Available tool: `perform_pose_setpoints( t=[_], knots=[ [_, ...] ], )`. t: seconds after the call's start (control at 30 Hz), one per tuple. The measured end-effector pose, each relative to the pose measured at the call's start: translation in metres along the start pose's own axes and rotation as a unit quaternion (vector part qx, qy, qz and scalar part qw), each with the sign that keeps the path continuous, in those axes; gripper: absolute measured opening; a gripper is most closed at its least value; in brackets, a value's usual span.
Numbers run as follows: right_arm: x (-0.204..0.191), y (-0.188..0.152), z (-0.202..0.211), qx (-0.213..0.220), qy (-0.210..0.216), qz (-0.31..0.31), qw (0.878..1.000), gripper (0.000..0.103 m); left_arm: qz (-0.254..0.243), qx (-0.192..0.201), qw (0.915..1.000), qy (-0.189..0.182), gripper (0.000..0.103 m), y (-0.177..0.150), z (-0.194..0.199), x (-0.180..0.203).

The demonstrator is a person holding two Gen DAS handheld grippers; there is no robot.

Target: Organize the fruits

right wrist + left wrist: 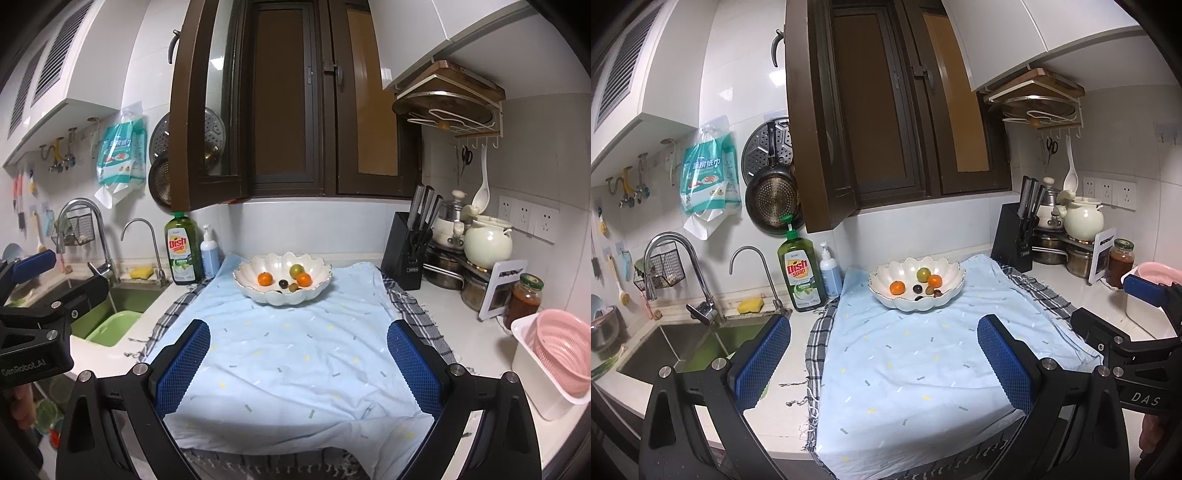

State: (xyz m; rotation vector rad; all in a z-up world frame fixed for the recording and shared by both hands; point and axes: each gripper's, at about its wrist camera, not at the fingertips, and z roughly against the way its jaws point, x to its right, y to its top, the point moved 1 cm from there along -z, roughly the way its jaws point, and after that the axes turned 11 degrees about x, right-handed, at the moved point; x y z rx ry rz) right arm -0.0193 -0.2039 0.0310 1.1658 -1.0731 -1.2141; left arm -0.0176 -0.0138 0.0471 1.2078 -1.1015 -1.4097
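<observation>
Left gripper (882, 354): jaws wide apart, empty, held over the near part of the blue cloth (923, 369).

Sink (683, 350): left of the cloth, well apart from the fruit; not part of the step.

Dish soap bottle (801, 277): upright at the cloth's far left corner, near the bowl; to be kept clear of on any reach.

Scalloped white bowl (945, 295): at the far middle of the cloth on the worktop (786, 424). It holds all visible fruit: two orange fruits (897, 287), one green fruit (923, 274), several small dark fruits (916, 288).

Right gripper (298, 363): jaws likewise wide apart, empty, near edge of the cloth.

Knife block (406, 251): right of the bowl, near the cloth's edge.

Handling note: no loose fruit shows on the cloth, so the task looks complete or not yet begun. A sound approach comes from above the bowl, takes one round fruit across its widest part, closes gently; the small dark ones likely roll.
</observation>
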Motion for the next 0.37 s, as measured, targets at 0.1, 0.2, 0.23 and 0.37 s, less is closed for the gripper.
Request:
perform_pose_setpoints(
  t=[0.1, 0.2, 0.23, 0.37],
  knots=[
    [-0.0007, 0.0000, -0.0004, 0.000, 0.000, 0.000, 1.000, 0.098, 0.004, -0.002, 1.0000, -0.002, 0.103, 0.0010, 0.0010, -0.0002],
    [-0.0017, 0.0003, 0.0000, 0.000, 0.001, 0.002, 1.000, 0.098, 0.005, -0.004, 1.0000, -0.001, 0.103, 0.0009, 0.0003, -0.0008],
    [-0.0013, 0.0004, -0.0009, 0.000, 0.000, 0.003, 1.000, 0.098, 0.006, -0.006, 1.0000, -0.002, 0.103, 0.0006, -0.0001, -0.0008],
    [-0.0013, 0.0006, -0.0006, 0.000, 0.000, 0.003, 1.000, 0.098, 0.011, -0.006, 0.9999, -0.003, 0.103, 0.0008, -0.0005, -0.0013]
  ],
)
